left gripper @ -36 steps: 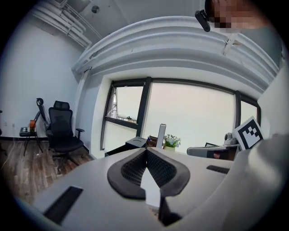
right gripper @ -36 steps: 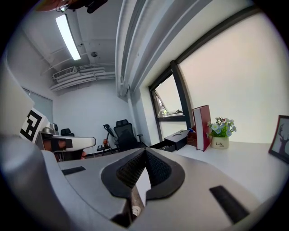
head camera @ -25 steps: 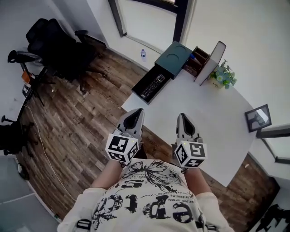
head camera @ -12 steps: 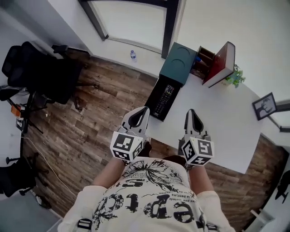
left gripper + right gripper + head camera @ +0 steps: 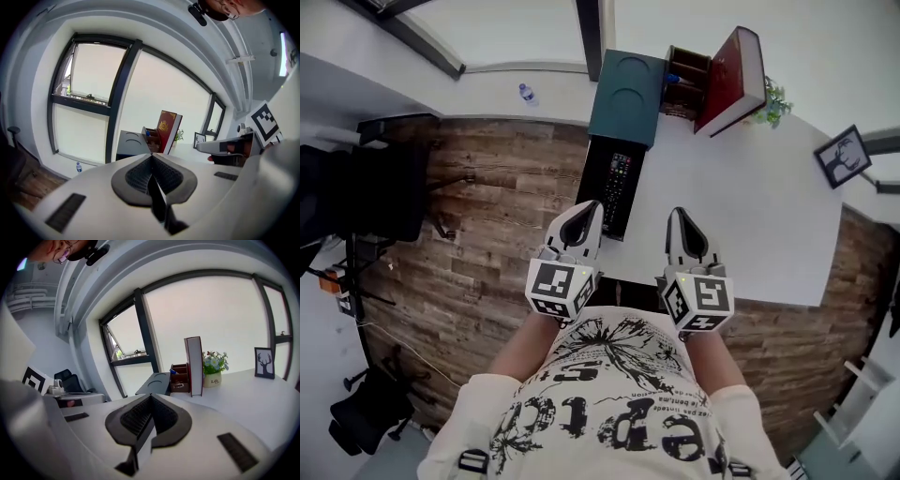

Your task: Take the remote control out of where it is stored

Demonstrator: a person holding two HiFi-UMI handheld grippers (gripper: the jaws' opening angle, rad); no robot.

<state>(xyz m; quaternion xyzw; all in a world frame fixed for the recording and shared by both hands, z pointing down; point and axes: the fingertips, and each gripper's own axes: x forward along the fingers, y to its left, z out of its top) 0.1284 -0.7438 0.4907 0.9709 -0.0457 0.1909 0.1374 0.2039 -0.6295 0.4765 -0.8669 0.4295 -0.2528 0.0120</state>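
Remote (image 5: 617, 180) shows in head view only, long axis along the open drawer (image 5: 596, 202) at the surface's left edge. Left claw (image 5: 587, 210) and right claw (image 5: 679, 216) clenched, empty.

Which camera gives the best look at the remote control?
The head view: the remote control lies in plain sight in the open black drawer, seen from above. Both gripper views show only the top of the teal box; the remote itself is out of sight there.
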